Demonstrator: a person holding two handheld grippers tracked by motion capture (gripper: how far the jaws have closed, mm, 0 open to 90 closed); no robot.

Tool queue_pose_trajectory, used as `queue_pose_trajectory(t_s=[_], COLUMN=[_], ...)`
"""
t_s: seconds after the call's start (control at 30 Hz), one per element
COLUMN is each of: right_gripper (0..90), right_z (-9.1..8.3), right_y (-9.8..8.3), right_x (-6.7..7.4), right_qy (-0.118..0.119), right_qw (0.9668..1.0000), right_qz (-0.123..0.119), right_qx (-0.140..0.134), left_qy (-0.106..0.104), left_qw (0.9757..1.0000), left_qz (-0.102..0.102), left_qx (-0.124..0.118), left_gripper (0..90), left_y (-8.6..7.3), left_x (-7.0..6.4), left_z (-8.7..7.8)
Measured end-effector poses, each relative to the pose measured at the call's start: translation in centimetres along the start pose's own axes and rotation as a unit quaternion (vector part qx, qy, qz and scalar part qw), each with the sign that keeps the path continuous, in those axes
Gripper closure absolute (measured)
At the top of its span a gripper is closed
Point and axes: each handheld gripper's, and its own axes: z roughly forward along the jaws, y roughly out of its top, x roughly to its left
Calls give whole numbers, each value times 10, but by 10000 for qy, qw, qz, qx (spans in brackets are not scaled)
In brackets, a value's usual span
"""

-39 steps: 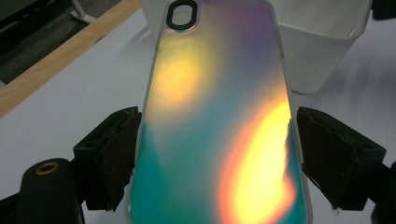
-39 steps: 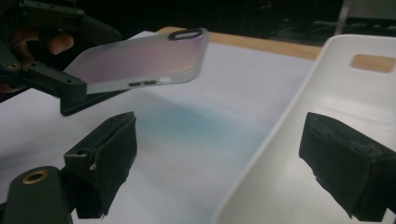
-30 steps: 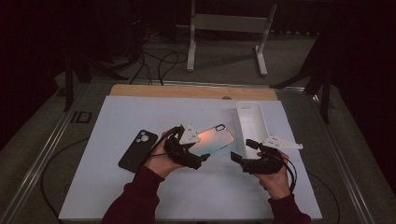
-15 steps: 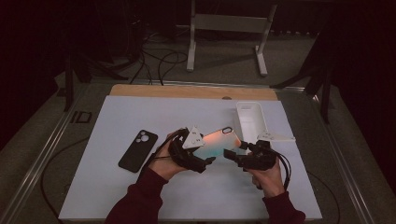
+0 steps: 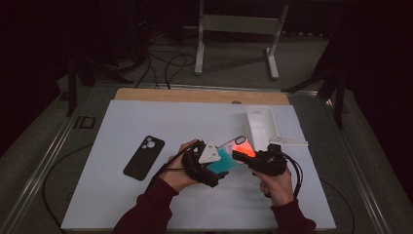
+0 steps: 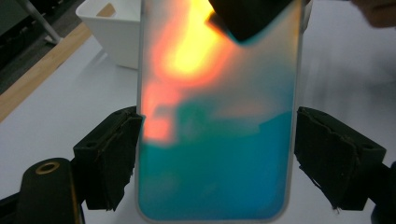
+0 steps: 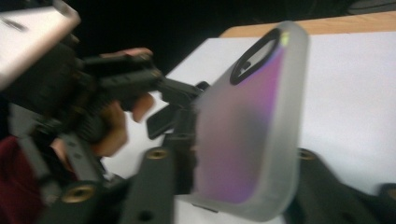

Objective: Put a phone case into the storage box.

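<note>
Both claws, left point(image 5: 220, 174) and right point(image 5: 239, 157), grip the phone case point(image 5: 233, 155), the right's jaws just closing.

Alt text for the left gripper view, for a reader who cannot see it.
An iridescent phone case, orange above and teal below, stands clamped by its long edges between the left gripper and its black jaws. A white tray sits behind.

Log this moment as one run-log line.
left gripper: shut on phone case | right gripper: jaws just closing on case's camera end | black phone: lying on table

High view looks down from above; both gripper views closely share the phone case point(image 6: 217, 140).
</note>
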Motion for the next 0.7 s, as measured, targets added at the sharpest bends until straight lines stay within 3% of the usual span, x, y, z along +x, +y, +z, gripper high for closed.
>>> queue_pose_trajectory(t_s=[0.03, 0.07, 0.1, 0.13, 0.17, 0.2, 0.37, 0.7], right_gripper=[811, 863, 867, 868, 871, 872, 874, 873], right_z=[0, 0, 0, 0, 0, 0, -1, -4], right_y=[0, 1, 1, 2, 2, 2, 4, 10], right_x=[1, 3, 5, 8, 9, 11, 16, 19], right_qy=[75, 104, 83, -99, 1, -63, -245, -272], right_qw=[10000, 9999, 9999, 9998, 9998, 9997, 9985, 9966], right_qz=[30, 8, -40, -196, -183, -250, -483, -770], right_qx=[-26, -47, -62, -19, -11, -9, 9, -62], left_qy=[65, 335, 193, 91, 131, 121, -13, -367], left_qw=[10000, 9994, 9998, 9997, 9997, 9997, 9995, 9972], left_qz=[1, 63, -49, -164, -162, -163, -275, -591], left_qx=[19, -7, -78, -148, -139, -123, -151, -288], left_gripper=[172, 305, 482, 372, 334, 307, 271, 167], left_y=[0, 0, -1, -2, -2, -3, -6, -11], left_x=[-1, -1, 2, 4, 4, 4, 8, 13], left_z=[1, 1, 1, 2, 2, 1, -1, -4])
